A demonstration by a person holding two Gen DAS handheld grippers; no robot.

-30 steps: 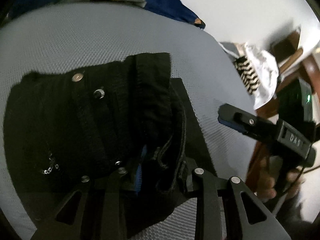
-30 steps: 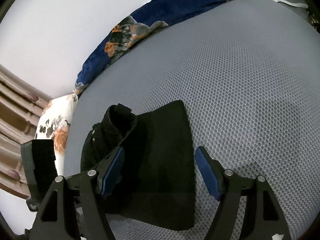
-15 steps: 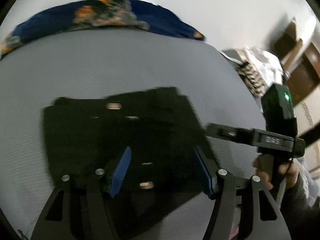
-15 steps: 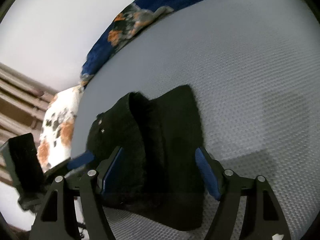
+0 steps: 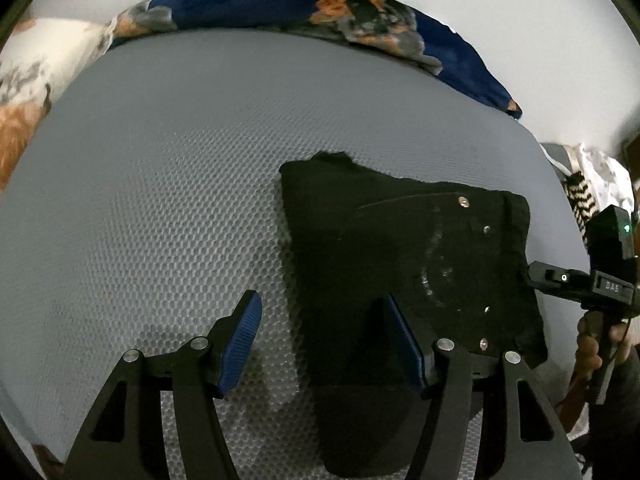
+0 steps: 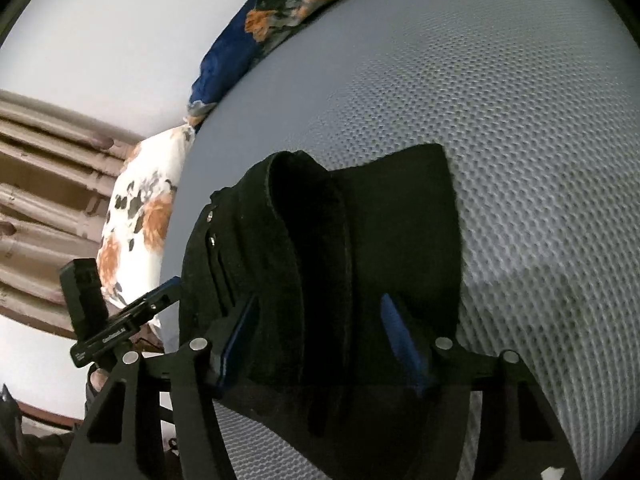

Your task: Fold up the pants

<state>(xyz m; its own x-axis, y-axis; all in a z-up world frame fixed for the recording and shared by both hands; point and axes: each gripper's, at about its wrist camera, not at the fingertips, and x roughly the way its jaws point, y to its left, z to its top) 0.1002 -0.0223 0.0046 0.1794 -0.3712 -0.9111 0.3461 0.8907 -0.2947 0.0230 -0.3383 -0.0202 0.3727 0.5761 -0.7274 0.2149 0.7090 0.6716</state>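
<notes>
Lying folded | pants point(image 5: 404, 264) | waistband toward right gripper point(image 5: 536, 272)

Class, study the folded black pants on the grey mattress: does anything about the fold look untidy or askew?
Yes. The pants are not flat: the waistband end humps up in a thick roll, and in the left view the far edge is ragged, layers not aligned. Both grippers' jaws are open.

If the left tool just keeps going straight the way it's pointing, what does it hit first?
Probably the left edge of the folded black pants, which lies between the open fingers of the left tool; its left finger is over bare grey mattress. Depth is unclear, so the mattress could come first.
</notes>
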